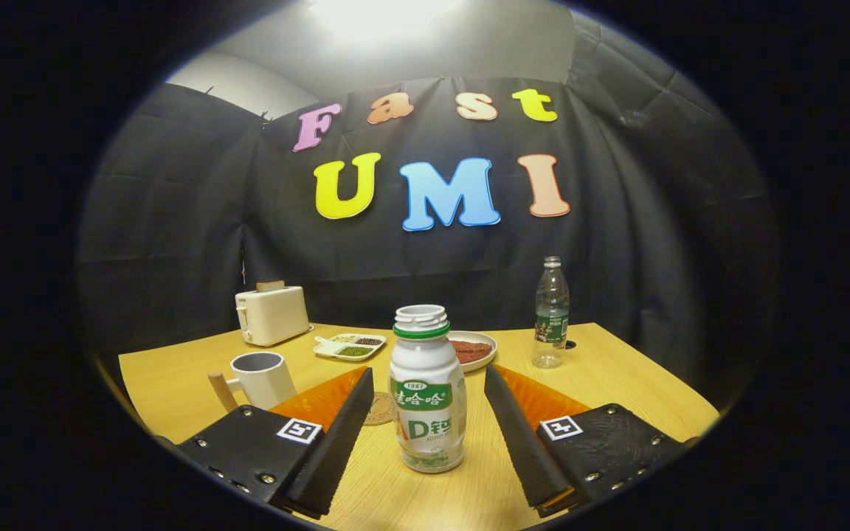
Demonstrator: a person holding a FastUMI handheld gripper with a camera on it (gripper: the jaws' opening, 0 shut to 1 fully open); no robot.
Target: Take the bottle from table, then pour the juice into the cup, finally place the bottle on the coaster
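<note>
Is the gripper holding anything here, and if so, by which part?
Nothing is held. The gripper is open, its fingers either side of the bottle with gaps; the bottle stands on the table.

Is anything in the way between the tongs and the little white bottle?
No. The small white plastic bottle with the green label stands uncapped on the wooden table, right between the open tongs, with bare gaps on both sides and nothing touching it.
</note>
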